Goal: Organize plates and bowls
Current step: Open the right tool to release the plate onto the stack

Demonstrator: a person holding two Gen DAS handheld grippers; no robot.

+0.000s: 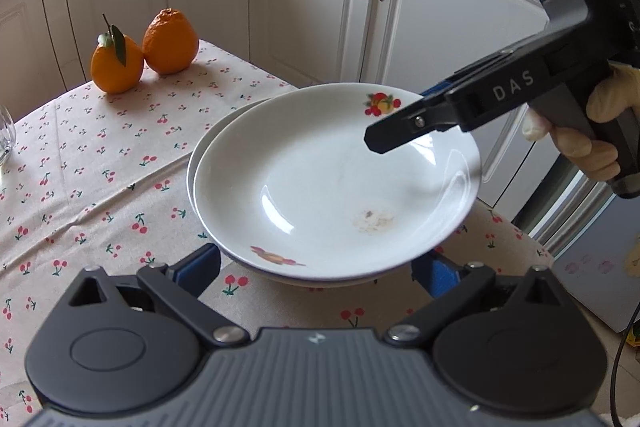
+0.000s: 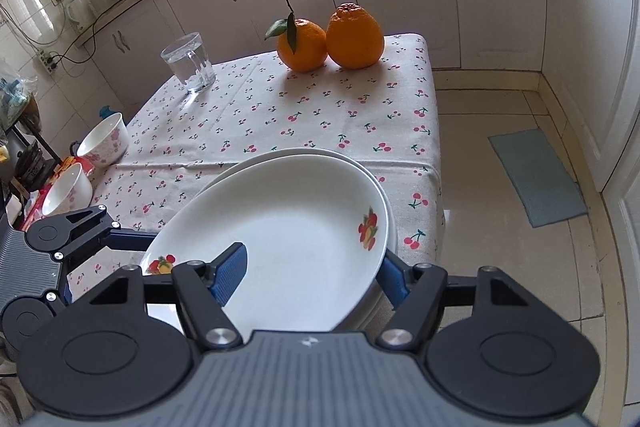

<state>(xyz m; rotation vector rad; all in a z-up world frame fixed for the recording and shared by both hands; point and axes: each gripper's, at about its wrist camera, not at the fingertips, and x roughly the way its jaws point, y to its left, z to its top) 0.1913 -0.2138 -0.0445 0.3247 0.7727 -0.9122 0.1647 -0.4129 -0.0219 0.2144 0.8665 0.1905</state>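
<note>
Right hand-held gripper [image 2: 310, 277] sits nearest, straddling the rim of the top plate [image 2: 288, 227] with one blue pad lying over the inside of the dish and the other below the outer edge; whether those pads press or have slackened I cannot tell, and that is the first worry; the top plate rides tilted on the lower plate [image 2: 276, 154], so a loose pinch here lets it slide or clatter down onto the one beneath; the stack itself sits at the near corner of the table [image 2: 280, 115], overhanging the edge toward the tiled floor, so any sideways drag from the right could carry both plates off; left hand-held gripper [image 1: 316, 273] waits with its jaws spread wide either side of the near rim, gripping nothing, and if it closes while the right one pulls, the two could twist the plate between them; further back, two bowls [image 2: 86, 167] wait at the left edge of the table, one tipped, close enough to the drop that a careless sweep knocks them; beyond those a glass mug [image 2: 190, 63] holding water and two oranges [image 2: 330, 41] stand near the far end, well apart from the action, though the loose cloth could tug them if snagged.
</note>
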